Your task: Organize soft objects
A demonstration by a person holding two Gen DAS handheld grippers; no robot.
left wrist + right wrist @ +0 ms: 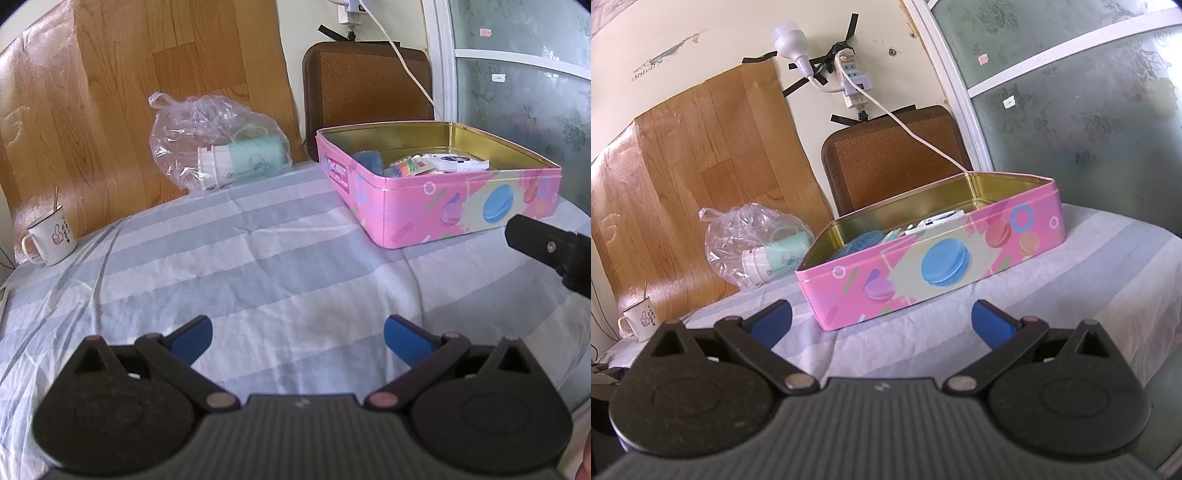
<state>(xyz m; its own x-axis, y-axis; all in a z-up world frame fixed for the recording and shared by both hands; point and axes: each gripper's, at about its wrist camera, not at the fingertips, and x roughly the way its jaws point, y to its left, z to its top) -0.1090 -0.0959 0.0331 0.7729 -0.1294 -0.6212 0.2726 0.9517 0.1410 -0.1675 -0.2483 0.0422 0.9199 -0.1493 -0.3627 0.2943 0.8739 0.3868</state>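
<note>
Blue pads, black linkages: left gripper [297, 338], jaws spread wide, nothing held, low over striped cloth [221, 266]. Right gripper [881, 323], same spread, likewise empty; one finger visible at 3 o'clock in left view.

Pink tin [436, 206], one, lidless, at 1 o'clock from left gripper, at 12 o'clock just beyond right gripper. Contents: blue soft piece [371, 160] at left end, coloured packet [404, 168], white box [460, 162]; deeper contents hidden by wall.

Plastic bag [214, 140], one, at 11 o'clock, holding mint cup [240, 160], one. Mug [50, 232], one, at 10 o'clock. Brown cushion [365, 81], one, behind tin.

Loose soft items on cloth: none seen. Step, judged: sorting nearly done or next item sought. Advice: approach over tin rim from above, grip lightly at the middle of the blue piece, avoid snagging cloth.
</note>
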